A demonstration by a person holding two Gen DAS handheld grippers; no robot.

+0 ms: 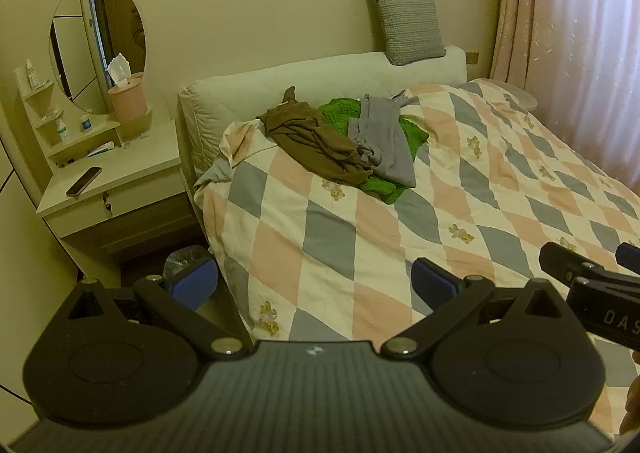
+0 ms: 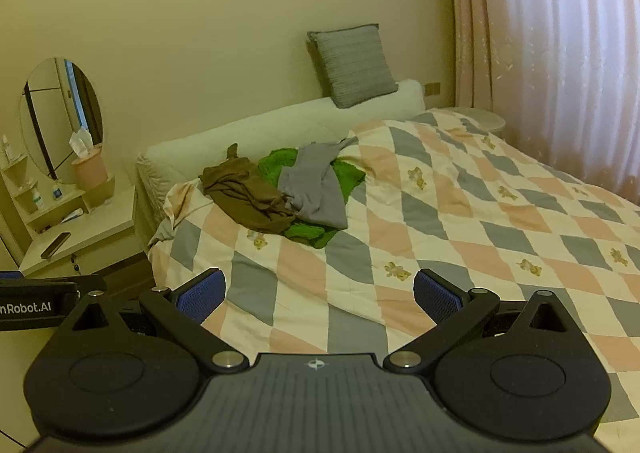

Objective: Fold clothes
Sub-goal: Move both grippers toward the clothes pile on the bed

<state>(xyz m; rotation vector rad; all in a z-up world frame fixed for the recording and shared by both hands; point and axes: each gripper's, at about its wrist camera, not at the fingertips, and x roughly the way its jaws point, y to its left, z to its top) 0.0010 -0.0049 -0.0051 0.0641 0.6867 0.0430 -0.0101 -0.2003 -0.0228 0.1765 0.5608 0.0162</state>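
A heap of clothes lies near the head of the bed: a brown garment [image 1: 316, 141] on the left, a grey garment [image 1: 380, 137] on the right, both over a green garment [image 1: 412, 133]. The same brown garment [image 2: 248, 197], grey garment [image 2: 316, 189] and green garment [image 2: 352, 177] show in the right wrist view. My left gripper [image 1: 314, 285] hovers open over the bed's near left edge, far short of the heap, with nothing between its blue pads. My right gripper [image 2: 320, 295] is open and empty too, over the quilt, and reaches into the left wrist view at the right edge [image 1: 588, 265].
The checked quilt [image 1: 460, 193] covers the bed, with a grey cushion [image 1: 408, 25] on the white headboard [image 1: 280, 81]. A bedside table [image 1: 120, 181] on the left carries a phone [image 1: 84, 181], bottles, a tissue holder and an oval mirror. Pink curtains [image 1: 580, 33] hang on the right.
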